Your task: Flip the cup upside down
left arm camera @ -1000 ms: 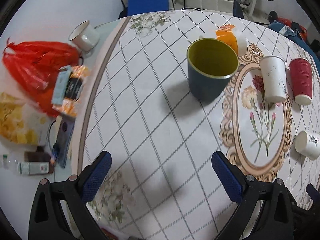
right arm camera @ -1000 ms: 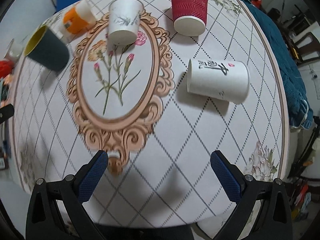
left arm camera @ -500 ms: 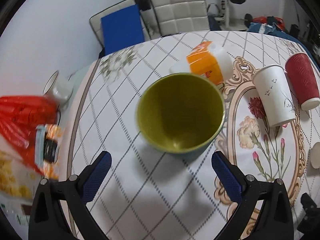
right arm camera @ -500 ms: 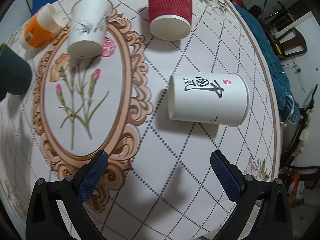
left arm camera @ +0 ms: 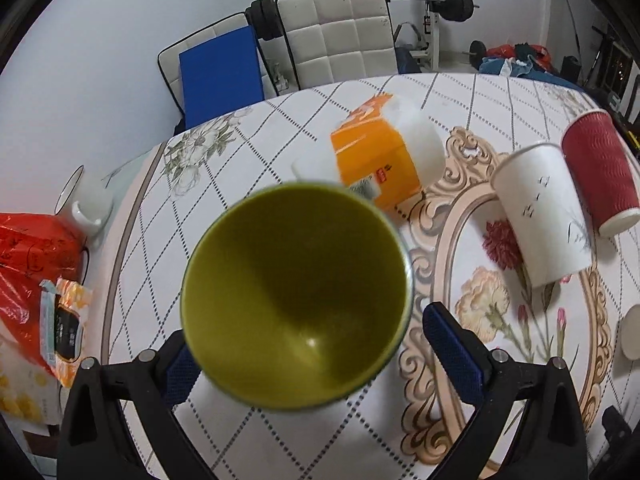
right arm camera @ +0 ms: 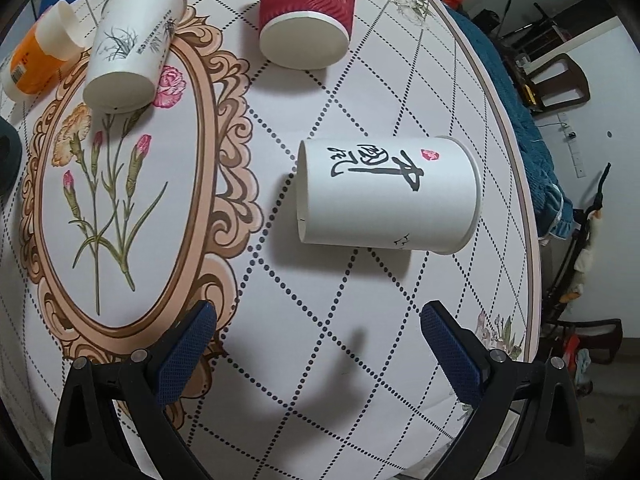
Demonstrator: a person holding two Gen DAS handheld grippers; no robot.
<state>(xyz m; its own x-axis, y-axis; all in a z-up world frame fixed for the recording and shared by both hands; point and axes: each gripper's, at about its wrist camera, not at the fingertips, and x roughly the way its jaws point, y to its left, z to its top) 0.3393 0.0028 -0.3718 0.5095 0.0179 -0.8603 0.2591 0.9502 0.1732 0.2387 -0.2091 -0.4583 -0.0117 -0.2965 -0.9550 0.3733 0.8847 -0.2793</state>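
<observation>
Now my left gripper (left arm camera: 308, 354) gapes wide around the green cup (left arm camera: 296, 296), mouth up; my right gripper (right arm camera: 318, 344) hangs wide and empty, white cup (right arm camera: 386, 196) lying at twelve o'clock.

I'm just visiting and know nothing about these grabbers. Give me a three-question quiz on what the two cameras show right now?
1. True or false: the green cup stands mouth-up between the fingers of the left gripper.
2. Multiple choice: the white cup with black brush lettering is
A. upright
B. lying on its side
C. stacked in the red cup
3. Fill in: the right gripper is ____ and holds nothing.

Key:
1. True; the yellow-green inside faces the camera.
2. B; it lies on the tablecloth, apart from the red cup.
3. Open; its pads stand wide apart over bare cloth.
</observation>
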